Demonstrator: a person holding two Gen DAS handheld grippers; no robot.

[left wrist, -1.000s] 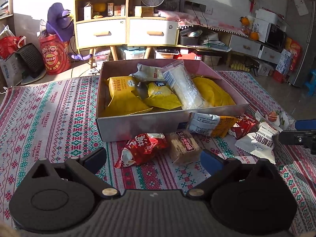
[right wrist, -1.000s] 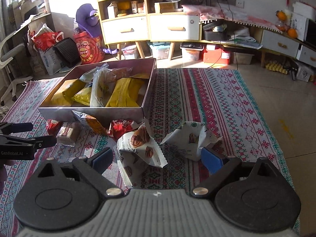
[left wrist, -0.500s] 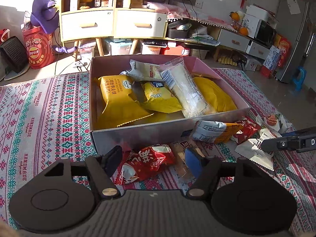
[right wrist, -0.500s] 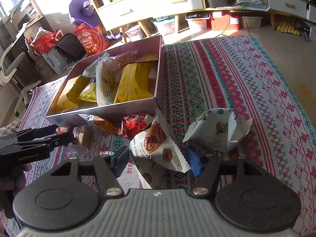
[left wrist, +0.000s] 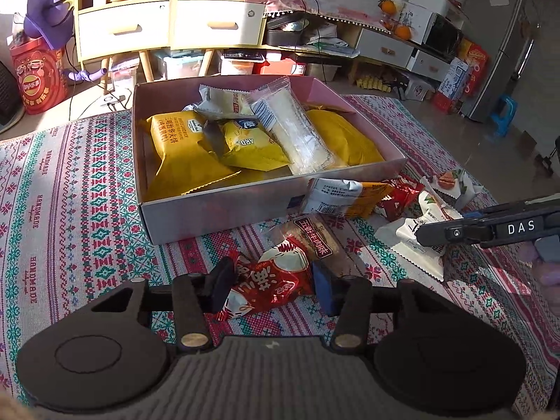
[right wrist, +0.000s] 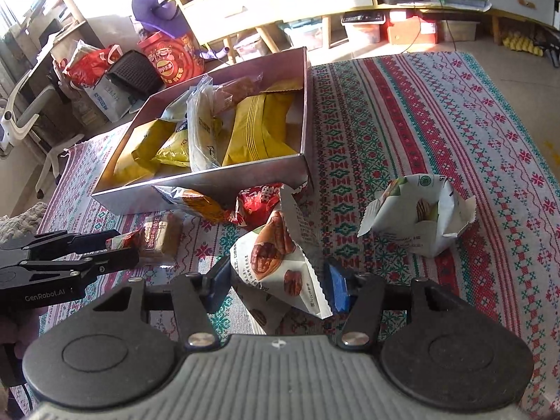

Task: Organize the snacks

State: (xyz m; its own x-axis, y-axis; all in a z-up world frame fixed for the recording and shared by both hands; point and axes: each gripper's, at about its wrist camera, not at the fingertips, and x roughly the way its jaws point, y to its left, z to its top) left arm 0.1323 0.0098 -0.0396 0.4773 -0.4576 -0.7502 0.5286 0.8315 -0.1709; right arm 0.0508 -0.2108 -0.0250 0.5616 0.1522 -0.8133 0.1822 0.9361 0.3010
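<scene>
We are partway through organizing the snacks: the cardboard box (left wrist: 224,217) on the patterned rug (left wrist: 70,189) is already holding several packets, while a handful are lying loose in front of it.

Inside the box, we are seeing yellow packets (left wrist: 182,147) along the floor, a clear-wrapped white roll (left wrist: 297,133) leaning across them, and a white packet (left wrist: 224,99) toward the back wall. There is room left on top.

Outside, our left gripper (left wrist: 269,285) is closing on the red packet (left wrist: 269,280), its pads touching both ends, just in front of the box's near wall. A brown beef-cake bar (left wrist: 315,241) is lying right behind it. Our right gripper (right wrist: 276,283) is closing around the white pecan packet (right wrist: 280,266); the left pad is pressing on it, and the blue pad is sitting against its serrated edge.

Still waiting on the rug are a white-and-orange packet (left wrist: 343,196) leaning at the box wall, a second red packet (right wrist: 259,203) beside it, and another pecan packet (right wrist: 420,217) well to the right. We are judging roughly six left to go.
</scene>
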